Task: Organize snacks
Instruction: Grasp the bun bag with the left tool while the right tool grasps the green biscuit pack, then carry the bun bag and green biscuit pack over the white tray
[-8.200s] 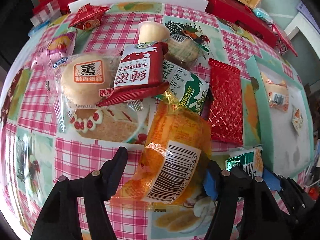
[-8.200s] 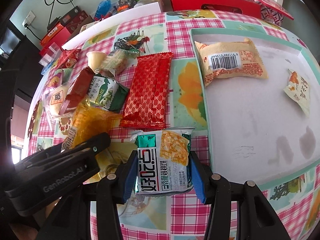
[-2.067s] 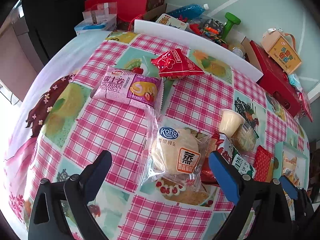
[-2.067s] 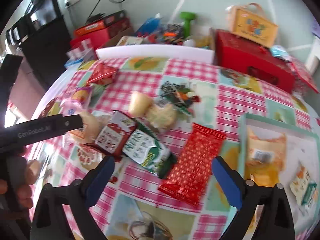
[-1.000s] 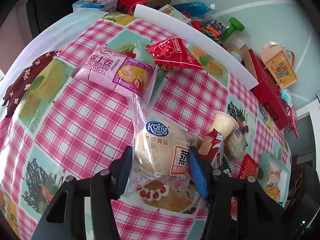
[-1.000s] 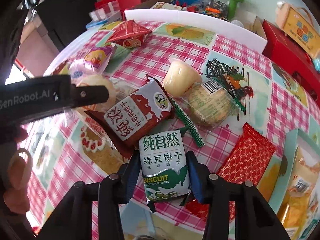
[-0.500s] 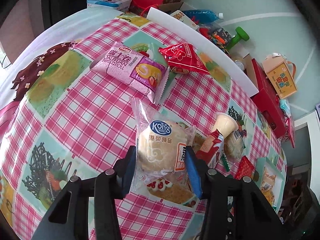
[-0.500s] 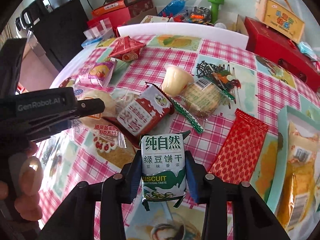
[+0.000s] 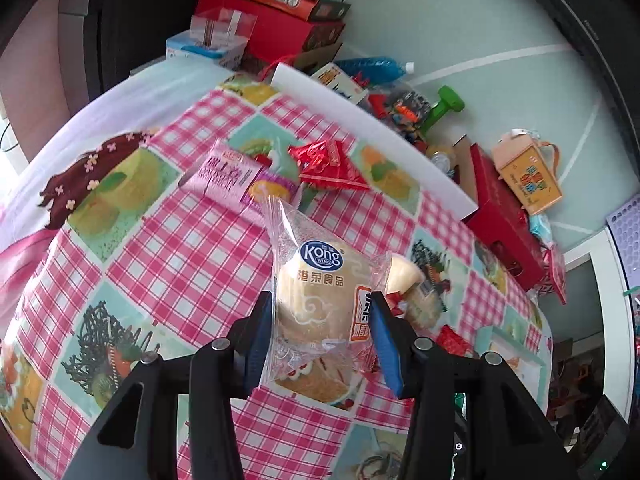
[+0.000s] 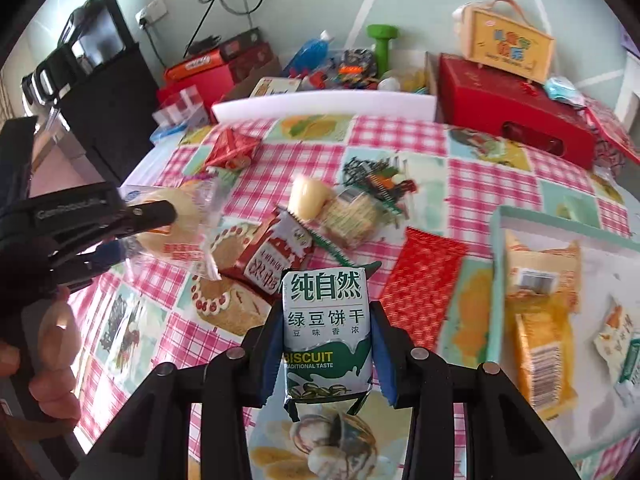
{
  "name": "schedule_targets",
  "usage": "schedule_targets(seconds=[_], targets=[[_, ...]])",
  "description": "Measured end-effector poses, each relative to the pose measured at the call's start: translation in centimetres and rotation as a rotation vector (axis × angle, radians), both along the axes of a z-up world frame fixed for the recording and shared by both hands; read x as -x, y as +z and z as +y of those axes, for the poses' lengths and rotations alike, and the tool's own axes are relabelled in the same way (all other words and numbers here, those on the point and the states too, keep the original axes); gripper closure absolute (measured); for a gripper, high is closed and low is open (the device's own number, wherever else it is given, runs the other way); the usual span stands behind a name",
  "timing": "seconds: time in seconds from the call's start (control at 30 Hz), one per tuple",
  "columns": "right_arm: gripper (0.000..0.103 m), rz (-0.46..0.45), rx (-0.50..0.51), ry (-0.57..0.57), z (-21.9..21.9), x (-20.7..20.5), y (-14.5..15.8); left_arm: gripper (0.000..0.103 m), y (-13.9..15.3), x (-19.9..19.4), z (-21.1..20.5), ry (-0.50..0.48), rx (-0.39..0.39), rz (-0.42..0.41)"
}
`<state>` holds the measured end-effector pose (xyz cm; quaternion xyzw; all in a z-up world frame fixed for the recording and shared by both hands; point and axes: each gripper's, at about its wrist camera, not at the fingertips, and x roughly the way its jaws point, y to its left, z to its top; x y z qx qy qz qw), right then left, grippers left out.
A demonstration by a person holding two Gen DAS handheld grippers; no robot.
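My left gripper (image 9: pixel 322 330) is shut on a clear-wrapped steamed cake packet (image 9: pixel 320 292) and holds it above the checked tablecloth (image 9: pixel 180 248). The same cake (image 10: pixel 176 224) shows at the left of the right wrist view, held in the left gripper (image 10: pixel 132 232). My right gripper (image 10: pixel 326 344) is shut on a green and white biscuit packet (image 10: pixel 326 320), lifted above the table. To the right lies a teal tray (image 10: pixel 498 264) holding an orange packet (image 10: pixel 538 356), a beige packet (image 10: pixel 540 264) and a small packet (image 10: pixel 620 336).
On the cloth lie a pink swiss-roll packet (image 9: pixel 236 178), a red triangular packet (image 9: pixel 328 164), a jelly cup (image 10: pixel 306 196), a red-white milk biscuit packet (image 10: pixel 276 256), a clear cracker packet (image 10: pixel 352 216) and a red foil packet (image 10: pixel 420 280). Red boxes (image 10: pixel 512 124) stand behind.
Both grippers have risen with their packets: the cake and the biscuit packet are higher off the table than half a second ago. The views tilt more toward the back wall.
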<state>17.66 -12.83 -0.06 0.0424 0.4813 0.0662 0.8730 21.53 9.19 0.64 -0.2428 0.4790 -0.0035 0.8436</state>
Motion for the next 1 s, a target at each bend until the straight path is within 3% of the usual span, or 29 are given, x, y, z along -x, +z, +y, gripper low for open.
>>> schedule_targets(seconds=[0.4,1.0], targets=[[0.061,-0.038,-0.034,-0.119,-5.0,0.9,2.3,0.054,3.8,0.6,-4.2,-0.09,-0.022,-0.092],[0.061,-0.065,-0.076,-0.331,-14.4,2.6,3.8,0.054,3.8,1.3,-14.7,-0.333,0.014,-0.085]])
